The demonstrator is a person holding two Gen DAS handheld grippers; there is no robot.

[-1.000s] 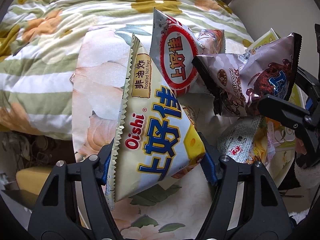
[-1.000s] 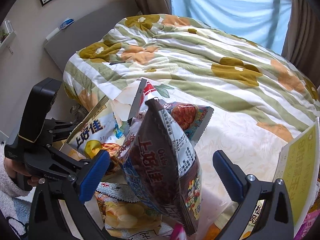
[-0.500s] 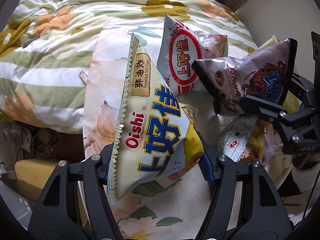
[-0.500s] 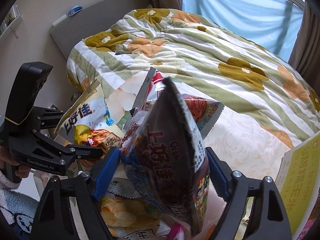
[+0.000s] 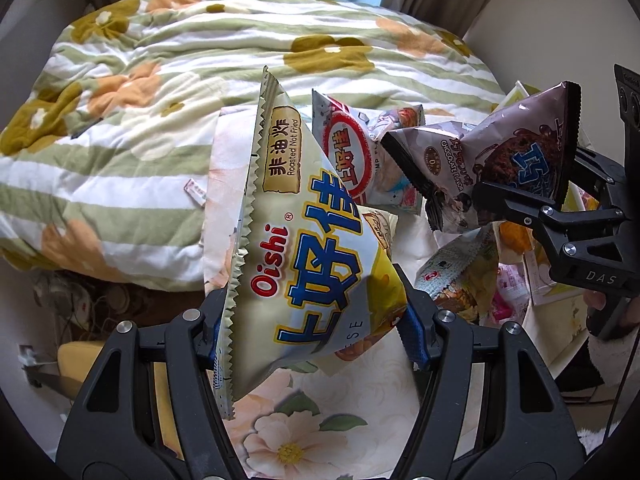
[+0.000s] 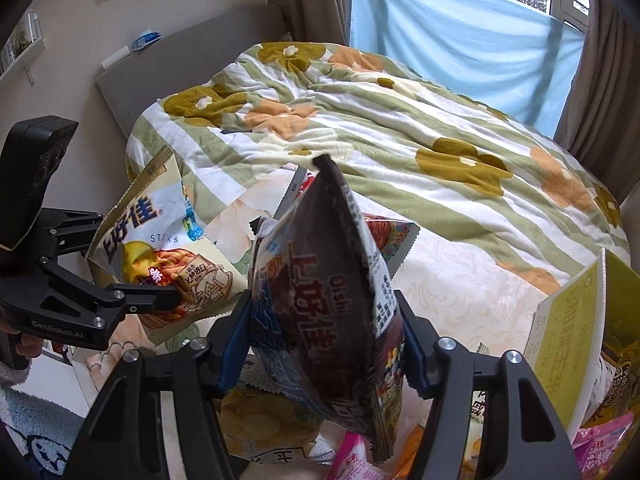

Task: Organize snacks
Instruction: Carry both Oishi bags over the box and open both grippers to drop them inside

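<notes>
Chocolate bag (image 6: pixel 320 312) between right tool (image 6: pixel 326 344) pads

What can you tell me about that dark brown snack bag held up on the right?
The dark brown snack bag is a glossy, puffed foil-like pouch with serrated seams, a red Oishi logo, blue characters and chocolate-flavour wording. It is sealed and held edge-up, clear of the other packets below. The right gripper is closing on its lower half, a blue pad pressing each side. Nothing else visibly touches it.

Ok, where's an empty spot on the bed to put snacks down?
The cream sheet is bare between the striped quilt, the yellow box and the red-and-white bag. The packet pile nearest the camera is crowded.
</notes>
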